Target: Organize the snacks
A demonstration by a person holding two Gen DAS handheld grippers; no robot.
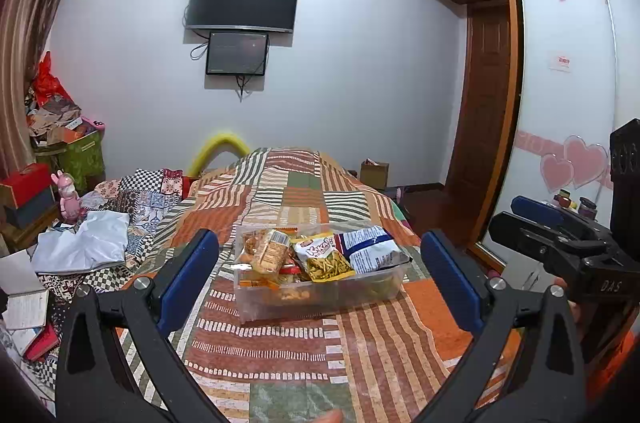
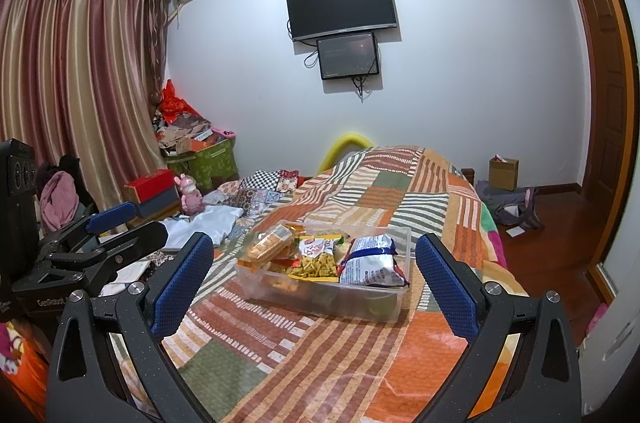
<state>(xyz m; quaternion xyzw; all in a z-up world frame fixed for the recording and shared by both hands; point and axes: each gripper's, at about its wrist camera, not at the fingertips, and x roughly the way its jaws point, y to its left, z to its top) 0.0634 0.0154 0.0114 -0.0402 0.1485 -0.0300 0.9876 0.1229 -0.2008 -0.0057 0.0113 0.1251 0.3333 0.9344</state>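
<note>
The left gripper [image 1: 320, 279] hangs above the striped patchwork bedspread [image 1: 288, 343] with its blue-padded fingers [image 1: 188, 275] spread wide, holding nothing and touching nothing. Ahead of it, framed between the fingers, sits a clear plastic bin [image 1: 320, 299] on the bedspread, filled with snack packets: a yellow packet [image 1: 322, 257] in the middle, a blue-and-white packet [image 1: 370, 249] to its right, an orange biscuit pack [image 1: 266, 251] to its left. The right gripper [image 2: 316, 283] is likewise spread wide and empty, clear of the bin [image 2: 360, 303], which lies ahead between its fingers [image 2: 182, 283]. Each gripper shows at the edge of the other's view, side by side.
</note>
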